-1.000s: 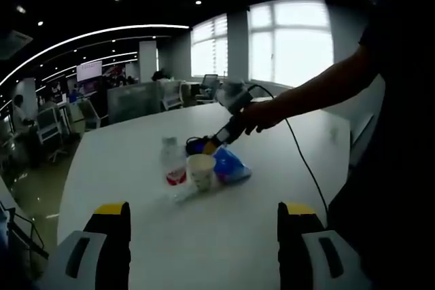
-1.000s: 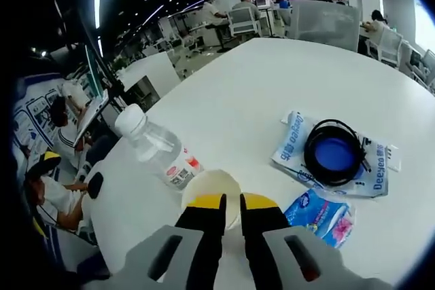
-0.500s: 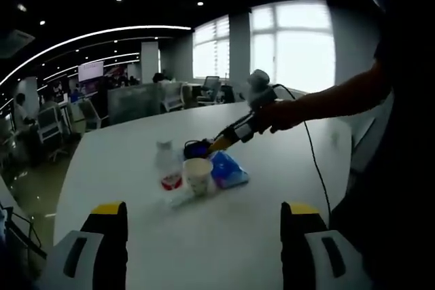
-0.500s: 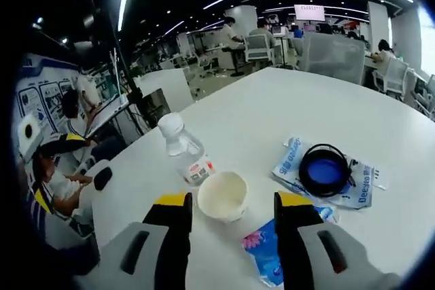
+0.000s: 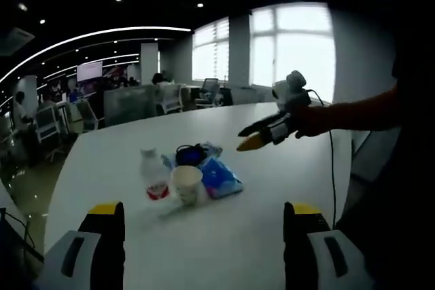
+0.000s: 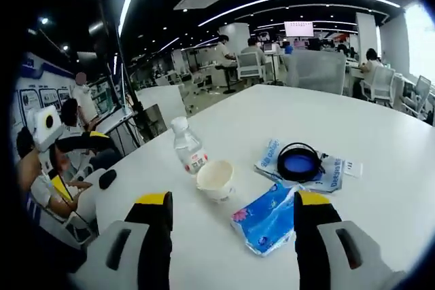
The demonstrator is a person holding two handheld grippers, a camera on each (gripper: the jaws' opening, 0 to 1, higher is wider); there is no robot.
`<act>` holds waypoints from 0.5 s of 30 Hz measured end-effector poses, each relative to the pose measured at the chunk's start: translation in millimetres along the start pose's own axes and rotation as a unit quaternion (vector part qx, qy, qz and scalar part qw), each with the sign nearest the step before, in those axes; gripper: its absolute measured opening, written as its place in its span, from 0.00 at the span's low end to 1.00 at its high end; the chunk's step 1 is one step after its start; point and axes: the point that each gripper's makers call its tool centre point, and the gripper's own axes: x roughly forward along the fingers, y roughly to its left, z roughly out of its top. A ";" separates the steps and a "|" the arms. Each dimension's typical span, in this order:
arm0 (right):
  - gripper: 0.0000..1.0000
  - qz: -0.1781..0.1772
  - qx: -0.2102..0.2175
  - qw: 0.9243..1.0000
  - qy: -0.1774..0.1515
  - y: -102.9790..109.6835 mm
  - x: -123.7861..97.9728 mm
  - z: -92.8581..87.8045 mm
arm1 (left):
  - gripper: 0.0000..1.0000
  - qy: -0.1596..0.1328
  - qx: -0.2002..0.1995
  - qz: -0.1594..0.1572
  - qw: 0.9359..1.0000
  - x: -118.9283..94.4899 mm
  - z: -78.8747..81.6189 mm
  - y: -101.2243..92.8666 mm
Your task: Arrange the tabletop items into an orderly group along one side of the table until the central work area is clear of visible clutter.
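A cluster sits on the white table: a paper cup, a clear water bottle with a red label, a blue tissue pack, and a black-rimmed blue bowl lying on a flat blue-and-white packet. My right gripper is open, pulled back from the cup; in the left gripper view the right gripper hangs above the table right of the cluster. My left gripper is open, well short of the items.
Office desks, chairs and several seated people lie beyond the table's far edge. A person's arm reaches in from the right in the left gripper view. Bright windows stand behind. Bare tabletop stretches around the cluster.
The right gripper opened, let go of the paper cup and drew back up and away from the cluster. The cup stays standing beside the bottle.
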 end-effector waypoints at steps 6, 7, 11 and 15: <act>0.82 -0.012 -0.006 1.000 -0.016 -9.8 -31.4 -7.2 | 0.99 0.001 -0.001 0.007 1.000 8.3 5.4 -14.7; 0.84 -0.015 -0.007 1.000 -0.018 -10.6 -36.1 -9.3 | 0.99 0.001 -0.002 0.008 1.000 9.2 5.5 -16.1; 0.88 -0.027 -0.018 0.999 -0.033 -16.4 -57.7 -15.8 | 1.00 -0.006 -0.018 -0.001 1.000 12.2 5.9 -25.6; 0.93 -0.036 -0.026 0.998 -0.042 -17.5 -78.1 -22.0 | 1.00 0.000 -0.011 -0.005 1.000 15.2 5.1 -32.2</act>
